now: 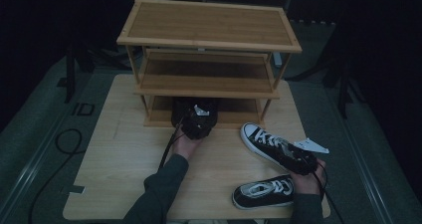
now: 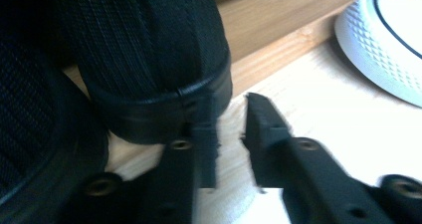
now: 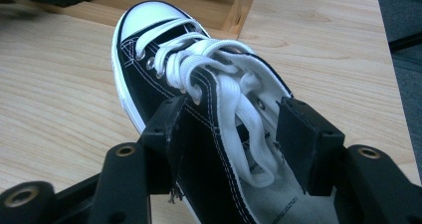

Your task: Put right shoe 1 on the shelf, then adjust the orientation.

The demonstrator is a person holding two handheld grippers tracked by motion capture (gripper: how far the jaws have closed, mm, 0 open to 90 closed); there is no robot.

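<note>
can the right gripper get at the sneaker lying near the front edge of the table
Probably yes, once it lets go. The right gripper is open around the other sneaker now; the near sneaker lies just beside that hand on bare table, nothing between.

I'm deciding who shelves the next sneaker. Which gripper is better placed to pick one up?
Right. The right gripper already straddles the far sneaker, jaws open on either side of its collar. The left gripper is at the black shoe by the rack.
</note>
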